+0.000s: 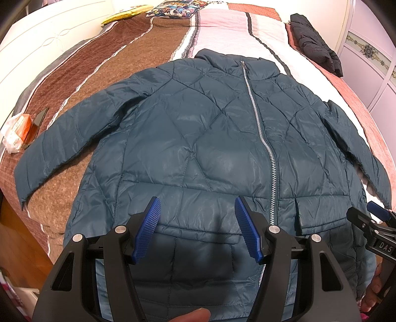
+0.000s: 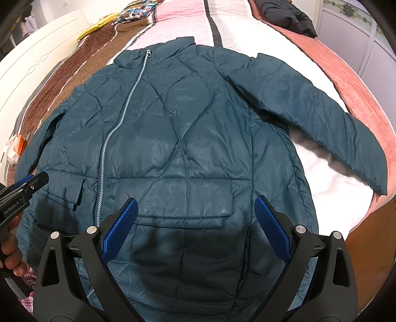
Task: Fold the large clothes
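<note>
A teal quilted puffer jacket (image 1: 198,138) lies flat and face up on the bed, zipped, collar far from me, both sleeves spread outward. It also fills the right wrist view (image 2: 193,138). My left gripper (image 1: 196,205) is open and empty, hovering over the jacket's lower left pocket area. My right gripper (image 2: 195,205) is open and empty above the right pocket flap. The right gripper's tip shows at the right edge of the left view (image 1: 376,213); the left gripper's tip shows at the left edge of the right view (image 2: 29,183).
The bed has a brown, pink and white striped cover (image 1: 104,64). A dark folded jacket (image 1: 314,49) lies at the far right. An orange packet in plastic (image 1: 17,133) and a dark flat object lie at the left. Yellow and patterned items (image 1: 170,11) lie at the head. White headboard (image 1: 37,42) left.
</note>
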Available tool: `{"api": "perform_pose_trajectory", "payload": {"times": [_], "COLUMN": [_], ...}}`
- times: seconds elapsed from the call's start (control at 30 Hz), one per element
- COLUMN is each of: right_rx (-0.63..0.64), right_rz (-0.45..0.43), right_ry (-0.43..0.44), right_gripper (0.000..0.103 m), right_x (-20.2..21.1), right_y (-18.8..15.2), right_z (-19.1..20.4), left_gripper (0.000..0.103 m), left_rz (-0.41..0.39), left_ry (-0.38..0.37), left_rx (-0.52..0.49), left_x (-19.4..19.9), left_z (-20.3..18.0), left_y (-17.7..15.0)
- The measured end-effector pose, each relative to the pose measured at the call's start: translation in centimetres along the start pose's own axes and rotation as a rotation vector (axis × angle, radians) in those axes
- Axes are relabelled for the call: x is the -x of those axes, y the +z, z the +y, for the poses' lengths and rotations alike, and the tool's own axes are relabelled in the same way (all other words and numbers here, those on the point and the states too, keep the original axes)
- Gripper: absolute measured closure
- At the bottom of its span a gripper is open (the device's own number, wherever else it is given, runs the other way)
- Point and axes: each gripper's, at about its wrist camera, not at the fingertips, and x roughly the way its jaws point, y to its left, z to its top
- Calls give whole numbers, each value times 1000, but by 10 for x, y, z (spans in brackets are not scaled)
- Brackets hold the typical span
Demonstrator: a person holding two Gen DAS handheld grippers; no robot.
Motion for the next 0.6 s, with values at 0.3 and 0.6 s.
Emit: {"api": "perform_pose_trajectory", "payload": {"times": [0.3,0.6], "right_rx": [-1,-2], "right_rz": [3,3], "right_ry": [1,2], "right_gripper": [9,9], "right_x": [0,0], "right_y": [0,0], "right_z": [0,-1], "left_gripper": [41,41], "left_rz": [1,3], "left_ry": [-7,-7], "left_rx": [4,4], "left_x": [0,0], "left_z": [1,1], "left_y": [0,0]}}
